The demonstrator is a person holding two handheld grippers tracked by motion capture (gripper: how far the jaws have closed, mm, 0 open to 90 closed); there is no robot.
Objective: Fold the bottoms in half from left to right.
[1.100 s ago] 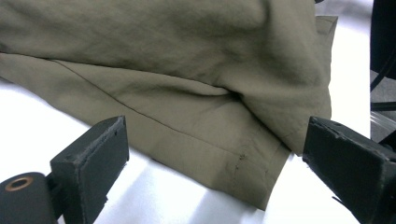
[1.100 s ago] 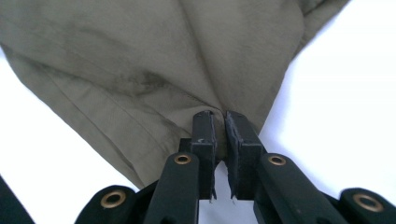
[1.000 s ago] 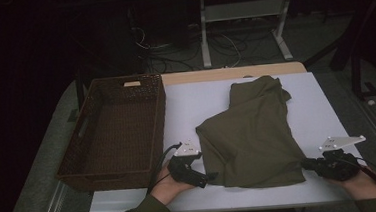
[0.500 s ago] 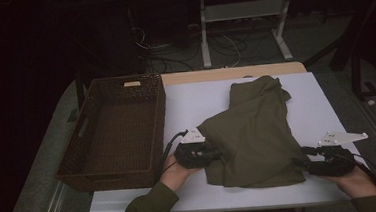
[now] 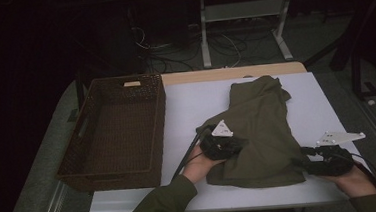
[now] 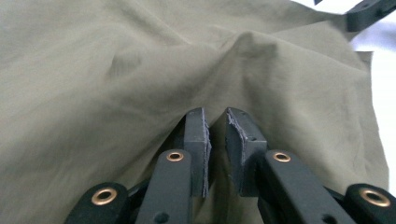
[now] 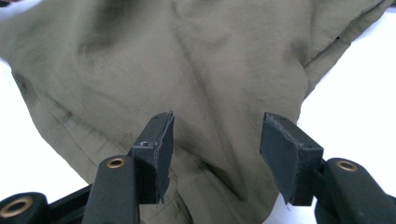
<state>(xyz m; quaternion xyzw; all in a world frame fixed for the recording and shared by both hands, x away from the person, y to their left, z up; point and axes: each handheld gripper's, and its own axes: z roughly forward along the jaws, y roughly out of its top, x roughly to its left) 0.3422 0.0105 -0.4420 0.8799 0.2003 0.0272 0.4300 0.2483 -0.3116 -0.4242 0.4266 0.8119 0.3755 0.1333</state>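
Jaws of left gripper (image 6: 215, 140) pinch olive garment (image 5: 257, 126), lengthwise front-to-back.

The high view is dim and underexposed: the room behind the table (image 5: 185, 101) sinks into near-black, and the white tabletop reads as dull grey-lilac. Light falls softly from above, leaving faint, diffuse shadows beneath the wicker basket (image 5: 113, 134) and along the folds of the olive garment (image 5: 260, 131). Fine detail is soft and slightly grainy (noise is most evident in the dark surround). The left gripper view and the right gripper view are much brighter; in both, the bare tabletop at the corners clips to flat white glare. The cloth is mildly blurred there, whereas the near jaw pads (image 6: 196, 140) stay sharp. Cloth creases carry gentle shading.
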